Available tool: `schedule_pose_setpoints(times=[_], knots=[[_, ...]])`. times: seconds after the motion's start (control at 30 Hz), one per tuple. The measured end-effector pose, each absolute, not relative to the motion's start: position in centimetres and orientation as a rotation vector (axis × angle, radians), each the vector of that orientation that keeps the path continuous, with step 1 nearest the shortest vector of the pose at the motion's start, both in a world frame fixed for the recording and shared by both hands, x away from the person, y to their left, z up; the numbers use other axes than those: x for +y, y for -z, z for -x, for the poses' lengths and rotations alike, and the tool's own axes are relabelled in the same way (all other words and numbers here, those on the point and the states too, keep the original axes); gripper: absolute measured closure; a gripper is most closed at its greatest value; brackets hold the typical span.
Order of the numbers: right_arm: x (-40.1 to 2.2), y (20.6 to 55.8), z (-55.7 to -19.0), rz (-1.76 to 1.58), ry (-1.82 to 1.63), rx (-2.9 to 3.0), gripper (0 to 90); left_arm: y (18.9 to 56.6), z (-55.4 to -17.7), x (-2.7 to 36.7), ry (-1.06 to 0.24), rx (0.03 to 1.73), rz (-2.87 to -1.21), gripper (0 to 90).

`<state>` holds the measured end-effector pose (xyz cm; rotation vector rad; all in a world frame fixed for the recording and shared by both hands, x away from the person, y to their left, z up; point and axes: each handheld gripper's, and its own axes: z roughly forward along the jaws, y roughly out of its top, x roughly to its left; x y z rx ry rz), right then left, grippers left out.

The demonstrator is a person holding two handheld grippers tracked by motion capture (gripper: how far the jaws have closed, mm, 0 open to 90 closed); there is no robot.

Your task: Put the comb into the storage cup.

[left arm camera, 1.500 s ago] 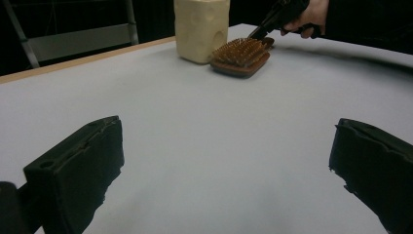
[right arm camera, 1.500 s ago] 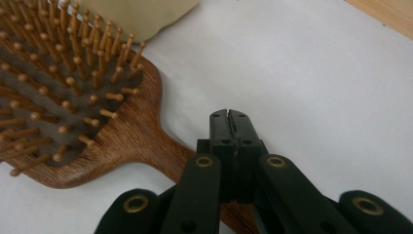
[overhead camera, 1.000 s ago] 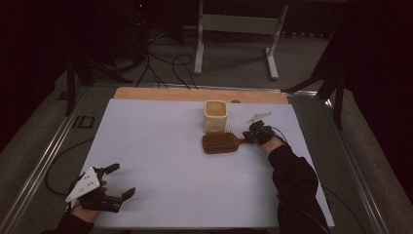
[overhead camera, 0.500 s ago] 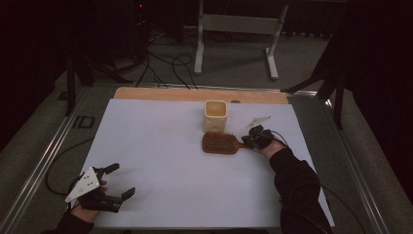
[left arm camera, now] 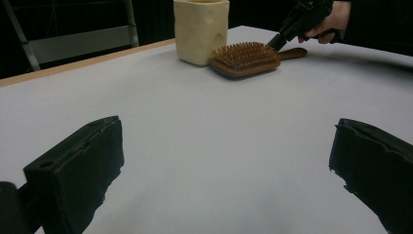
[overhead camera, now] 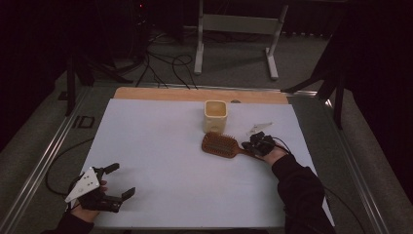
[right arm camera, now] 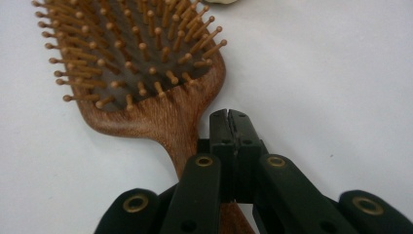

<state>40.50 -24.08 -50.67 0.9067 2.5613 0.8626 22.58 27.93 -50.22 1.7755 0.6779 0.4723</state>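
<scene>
Hairbrush (overhead camera: 222, 145) lies bristles-up on the white table sheet (overhead camera: 160, 146), right of centre, just in front of the cream cup (overhead camera: 215, 116) — near it, whether touching I cannot tell. Handle points toward the person's right side.

Right gripper (overhead camera: 256, 144) sits at the handle end; in the right gripper view its jaws are pressed fully together, pads meeting with nothing between them, tips (right arm camera: 228, 119) just beside the brush's neck (right arm camera: 181, 127) and over the handle. Not gripping the wood — closed on itself. Left gripper view shows the same: closed tip resting against the handle (left arm camera: 292, 52).

Left gripper (overhead camera: 113, 181) is at the near left corner of the sheet, well apart from brush and cup, jaws spread wide, empty, pointing across the table.
</scene>
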Motion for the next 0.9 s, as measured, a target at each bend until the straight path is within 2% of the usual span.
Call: schedule_pose_setpoints(times=[0.9], knots=[[-23.5,51.4,-36.0,-0.886,-0.905,2.593,90.0,50.1,-22.6,27.9,-0.471,0.675,-1.768,0.1]])
